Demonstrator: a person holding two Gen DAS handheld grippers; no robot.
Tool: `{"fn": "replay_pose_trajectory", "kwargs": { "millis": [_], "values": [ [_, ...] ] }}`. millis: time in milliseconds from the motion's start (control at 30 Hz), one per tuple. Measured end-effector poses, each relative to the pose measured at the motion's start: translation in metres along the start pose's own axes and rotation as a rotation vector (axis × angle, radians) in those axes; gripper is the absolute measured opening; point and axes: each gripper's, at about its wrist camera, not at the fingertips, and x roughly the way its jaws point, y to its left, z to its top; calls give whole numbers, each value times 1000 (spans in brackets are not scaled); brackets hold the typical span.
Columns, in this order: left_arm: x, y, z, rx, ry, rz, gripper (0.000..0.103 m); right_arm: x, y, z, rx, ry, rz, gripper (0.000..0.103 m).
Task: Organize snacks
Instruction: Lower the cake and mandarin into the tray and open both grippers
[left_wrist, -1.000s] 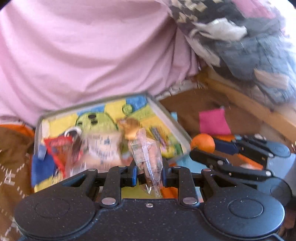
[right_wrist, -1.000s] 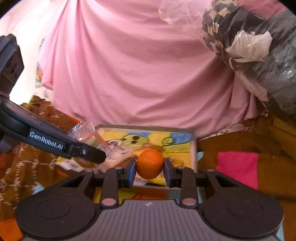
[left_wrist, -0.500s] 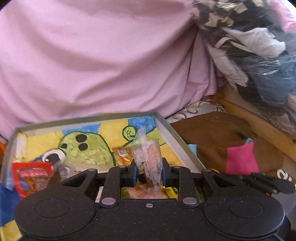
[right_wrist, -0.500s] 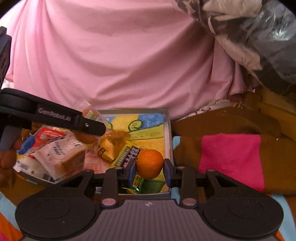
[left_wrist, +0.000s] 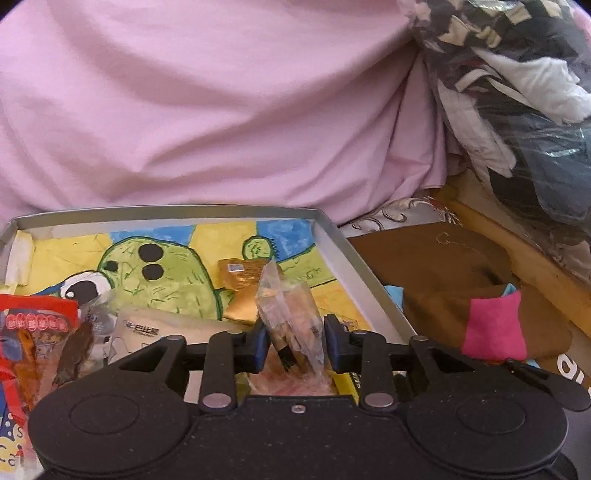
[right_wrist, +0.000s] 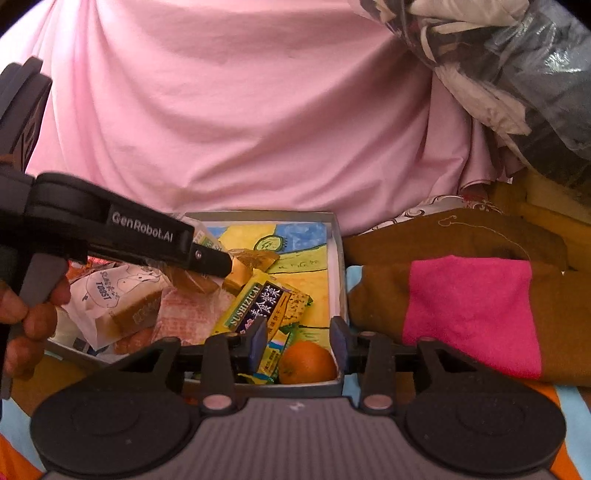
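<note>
Brown bedding with a pink patch (right_wrist: 472, 314) fills the lower right of the frame beside the grey tray (right_wrist: 338, 240). Nearest, the right hand-held gripper (right_wrist: 298, 341) stands with its jaws spread and empty; the orange (right_wrist: 306, 362) lies just below them in the tray's near right corner, round and bright, touching a yellow seaweed packet (right_wrist: 258, 304). Left of centre, the left hand-held gripper (left_wrist: 294, 343) is clamped on a clear crinkled snack bag (left_wrist: 291, 310) above the tray's cactus drawing. It should probably be lowered onto a bare patch before the jaws part, or it may slide onto the gold wrapper (left_wrist: 243, 291) farther back. Pink cloth (left_wrist: 221, 103) hangs behind.
</note>
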Motion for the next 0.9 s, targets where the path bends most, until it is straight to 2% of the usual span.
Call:
{"fn": "replay_pose_trajectory", "kwargs": {
  "millis": [67, 133, 233, 567, 767, 900],
  "values": [
    [-3, 1, 1, -2, -4, 6, 47, 0, 1, 0, -1, 2, 1, 47],
    [-6, 1, 0, -5, -10, 14, 61, -2, 3, 0, -4, -1, 1, 51],
    [-13, 1, -2, -28, -17, 25, 73, -8, 5, 3, -10, -11, 0, 65],
    [-48, -1, -8, -79, -71, 57, 91, -33, 8, 15, -30, -40, -10, 85],
    [-83, 1, -14, -69, -114, 131, 99, -53, 12, 28, -25, -61, -4, 101],
    [-113, 10, -22, -118, -147, 201, 100, -67, 19, 36, -35, -73, 2, 103]
  ]
}}
